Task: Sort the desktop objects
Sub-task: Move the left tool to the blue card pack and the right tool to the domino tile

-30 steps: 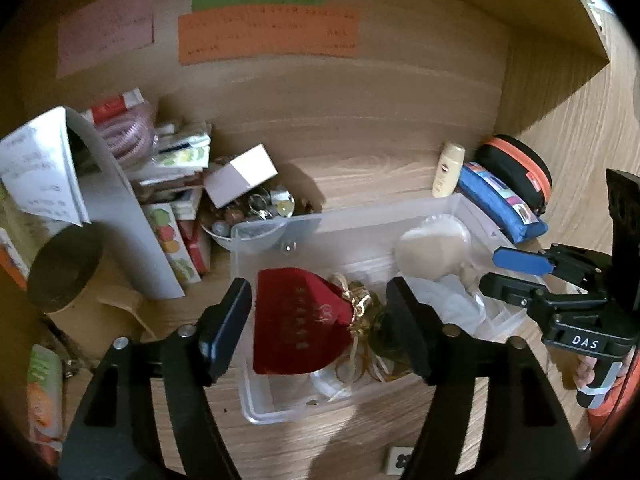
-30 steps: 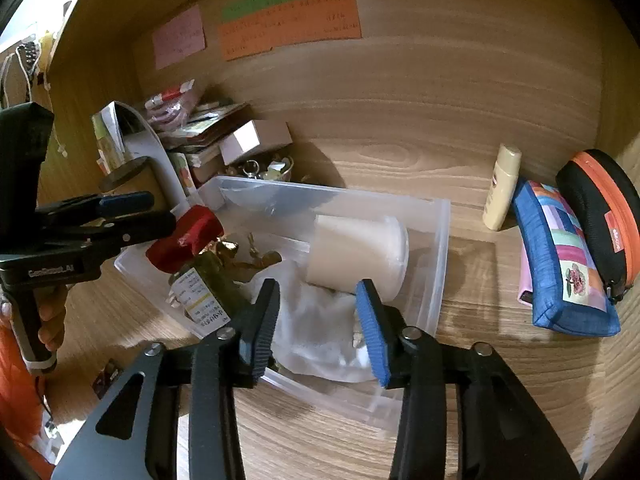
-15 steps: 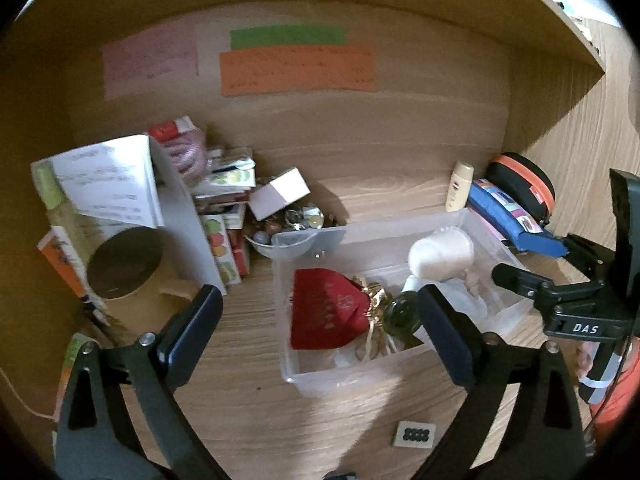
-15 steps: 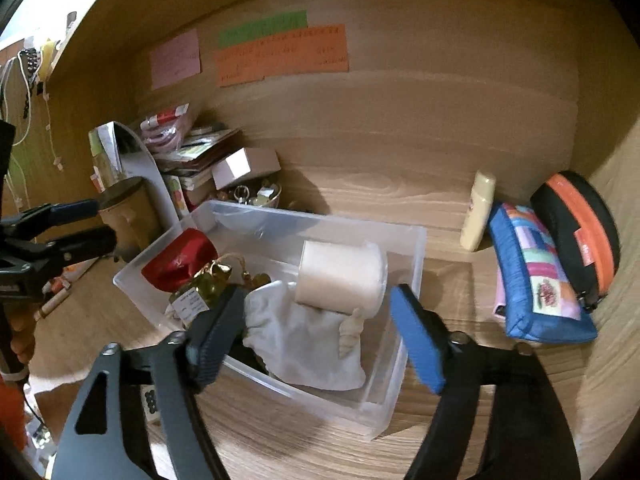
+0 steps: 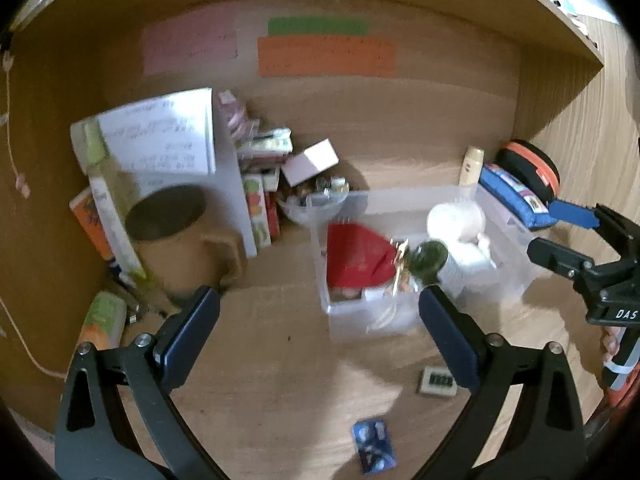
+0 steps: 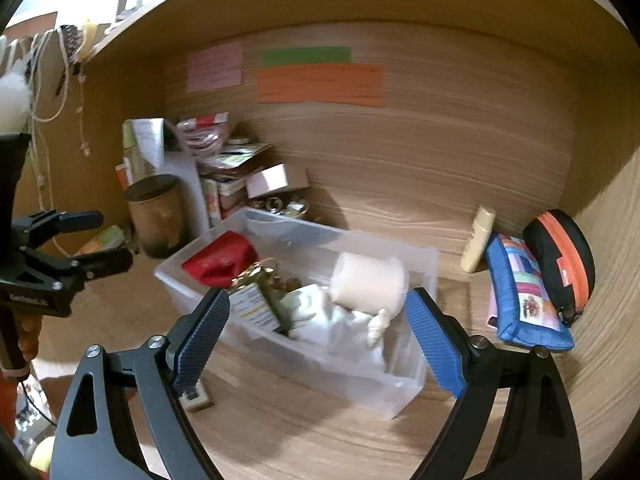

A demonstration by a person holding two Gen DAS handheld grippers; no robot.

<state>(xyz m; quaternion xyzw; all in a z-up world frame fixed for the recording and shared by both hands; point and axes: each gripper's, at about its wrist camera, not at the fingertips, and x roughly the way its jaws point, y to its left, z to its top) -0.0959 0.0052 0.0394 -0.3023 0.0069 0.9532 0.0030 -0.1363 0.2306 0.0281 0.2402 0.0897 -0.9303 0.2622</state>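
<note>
A clear plastic bin [image 5: 508, 280] [image 6: 400, 392] sits on the wooden desk. In it lie a red pouch [image 5: 356, 252] [image 6: 220, 260], a green bottle with gold trim [image 5: 430, 262] [image 6: 256, 300], a white roll [image 5: 456, 220] [image 6: 368, 280] and a white cloth [image 6: 344, 324]. My left gripper [image 5: 318, 300] hangs in front of the bin's left end, its jaws opening with nothing between them. My right gripper [image 6: 318, 296] is back from the bin's near side, jaws also opening and empty.
A brown mug [image 5: 172, 240], papers and books [image 5: 160, 136] and a bowl of trinkets [image 5: 316, 204] crowd the back left. A cream tube [image 5: 472, 168], blue case [image 5: 516, 196] and black-orange case [image 5: 528, 164] stand right. A beige block [image 5: 436, 380] and blue packet [image 5: 374, 444] lie near.
Both grippers have drawn back from the bin and spread their jaws wide. The pouch, bottle and cloth stay in the bin.
</note>
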